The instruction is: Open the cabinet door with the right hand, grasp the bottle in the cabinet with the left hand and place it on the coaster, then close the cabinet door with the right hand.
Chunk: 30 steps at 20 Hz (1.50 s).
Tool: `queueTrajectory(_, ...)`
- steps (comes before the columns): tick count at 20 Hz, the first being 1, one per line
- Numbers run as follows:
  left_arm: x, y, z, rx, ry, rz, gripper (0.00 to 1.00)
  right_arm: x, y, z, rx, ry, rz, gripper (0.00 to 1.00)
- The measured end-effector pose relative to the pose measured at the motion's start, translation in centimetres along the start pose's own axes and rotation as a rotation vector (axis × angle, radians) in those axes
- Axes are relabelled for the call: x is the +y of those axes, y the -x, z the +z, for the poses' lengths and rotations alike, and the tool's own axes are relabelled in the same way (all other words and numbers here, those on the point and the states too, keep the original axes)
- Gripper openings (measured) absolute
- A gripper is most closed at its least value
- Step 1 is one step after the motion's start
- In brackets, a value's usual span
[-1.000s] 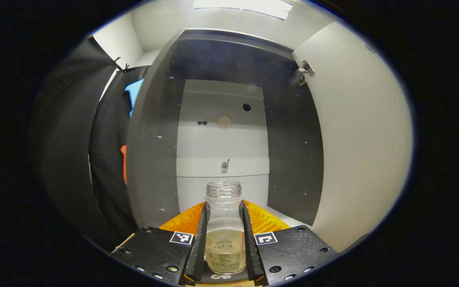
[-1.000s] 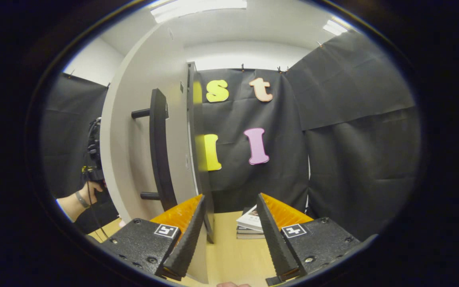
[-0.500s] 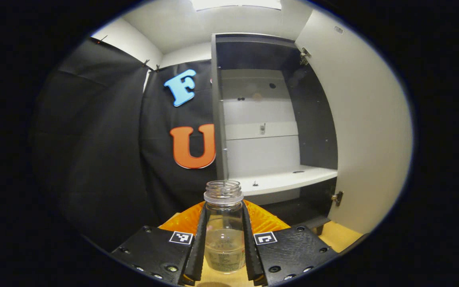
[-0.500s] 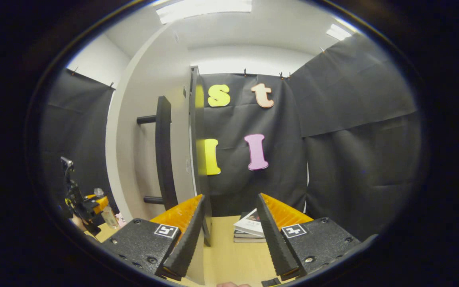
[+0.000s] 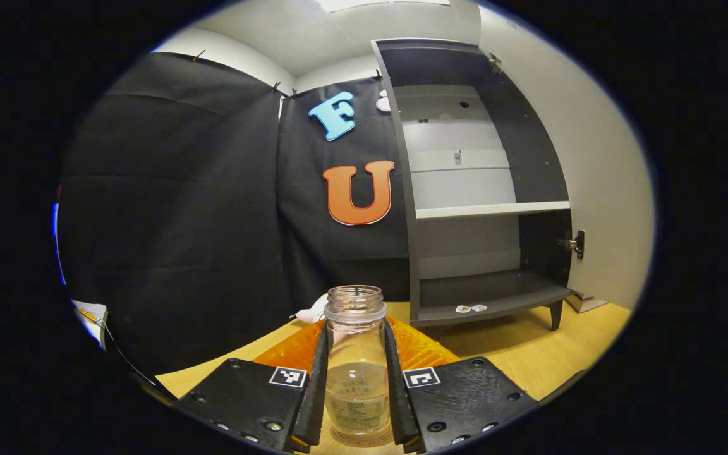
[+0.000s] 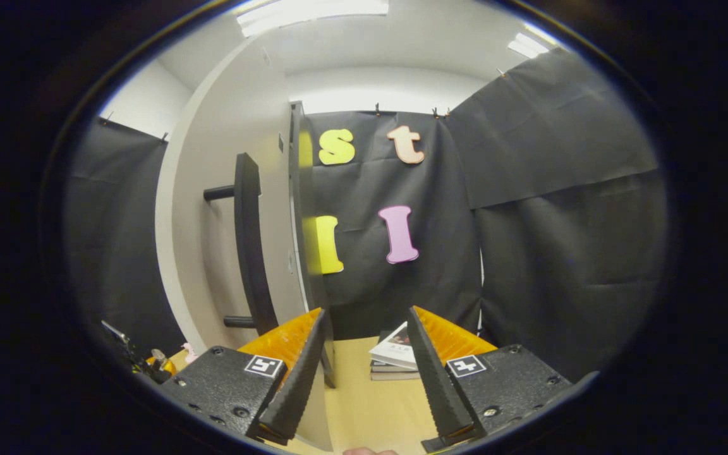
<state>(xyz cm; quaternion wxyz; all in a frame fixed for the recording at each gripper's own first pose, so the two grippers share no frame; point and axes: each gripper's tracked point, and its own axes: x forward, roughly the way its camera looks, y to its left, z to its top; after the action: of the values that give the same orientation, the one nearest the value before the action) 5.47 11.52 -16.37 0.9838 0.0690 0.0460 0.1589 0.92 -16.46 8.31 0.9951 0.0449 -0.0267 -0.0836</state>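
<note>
Left gripper [image 5: 356,385] pinches the clear plastic bottle with pale liquid [image 5: 356,366], both fingers pressed on its sides, upright, low over the light wooden tabletop [image 5: 528,347]; a faint round rim under the bottle's base may be the coaster, cannot tell. At 1 o'clock in the left gripper view stands the dark grey cabinet with white shelf [image 5: 484,208], well apart from the bottle, open table between. White cabinet door [image 5: 598,189] swung wide at 3 o'clock; its far edge is cut off. Since 0.5 s ago the cabinet has receded and more tabletop shows. Right gripper [image 6: 364,373] spread, holding nothing, near the door's edge; black bar handle [image 6: 250,246] at 10 o'clock, stacked books [image 6: 395,357] just ahead, partly hidden behind a finger.
</note>
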Motion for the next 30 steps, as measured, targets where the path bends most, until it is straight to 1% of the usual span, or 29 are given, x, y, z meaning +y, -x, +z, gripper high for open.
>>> queueTrajectory(2,-0.2,0.2,-1.6,0.01,0.017,-0.001,0.41,0.1,0.1,0.1,-0.004,-0.012,-0.004,0.8)
queueTrajectory(4,-0.4,0.2,-3.2,0.036,0.014,-0.001,0.41,0.0,-0.2,0.5,-0.034,-0.009,-0.012,0.8)
queueTrajectory(9,-0.1,0.1,-4.8,0.044,0.036,0.006,0.41,-0.8,-0.5,0.7,-0.05,0.017,-0.041,0.8)
queueTrajectory(10,-0.1,0.1,-4.2,0.022,0.038,0.003,0.41,-0.8,-0.4,0.8,-0.053,0.018,-0.045,0.8)
queueTrajectory(15,-0.8,0.5,-4.3,0.0,-0.002,-0.022,0.43,-0.7,-0.7,1.4,-0.084,0.007,-0.048,0.8)
queueTrajectory(17,-1.2,0.7,-4.4,0.0,-0.001,-0.031,0.48,-0.9,-0.8,1.5,-0.09,0.019,-0.051,0.8)
queueTrajectory(18,-1.3,0.8,-4.4,-0.002,-0.001,-0.036,0.53,-1.0,-0.8,1.5,-0.094,0.022,-0.052,0.8)
queueTrajectory(19,-1.5,0.8,-4.3,-0.005,-0.001,-0.043,0.67,-1.0,-0.9,1.5,-0.095,0.023,-0.053,0.8)
queueTrajectory(20,-1.5,0.9,-4.4,-0.002,-0.002,-0.046,0.57,-1.0,-0.8,1.5,-0.096,0.022,-0.054,0.8)
queueTrajectory(21,-1.5,0.9,-4.4,0.001,0.0,-0.048,0.59,-1.1,-0.9,1.5,-0.095,0.021,-0.054,0.8)
queueTrajectory(23,-1.3,1.0,-4.3,0.004,0.003,-0.042,0.66,-0.9,-0.8,1.5,-0.094,0.018,-0.051,0.8)
queueTrajectory(24,-1.1,1.0,-4.6,0.013,0.003,-0.04,0.73,-1.0,-0.9,1.4,-0.096,0.017,-0.05,0.8)
queueTrajectory(25,-1.1,1.0,-4.7,0.02,0.005,-0.043,0.84,-0.9,-0.9,1.4,-0.095,0.017,-0.048,0.8)
queueTrajectory(26,-1.0,1.2,-4.7,0.023,0.007,-0.045,0.78,-1.0,-0.9,1.4,-0.097,0.017,-0.048,0.8)
queueTrajectory(27,-0.9,1.1,-4.7,0.027,0.009,-0.042,0.79,-1.0,-0.9,1.5,-0.098,0.017,-0.047,0.8)
queueTrajectory(29,-0.9,1.3,-4.5,0.029,0.014,-0.049,0.85,-1.0,-0.9,1.5,-0.101,0.02,-0.043,0.8)
queueTrajectory(30,-0.9,1.5,-4.6,0.039,0.009,-0.053,0.97,-0.9,-1.0,1.4,-0.101,0.019,-0.04,0.8)
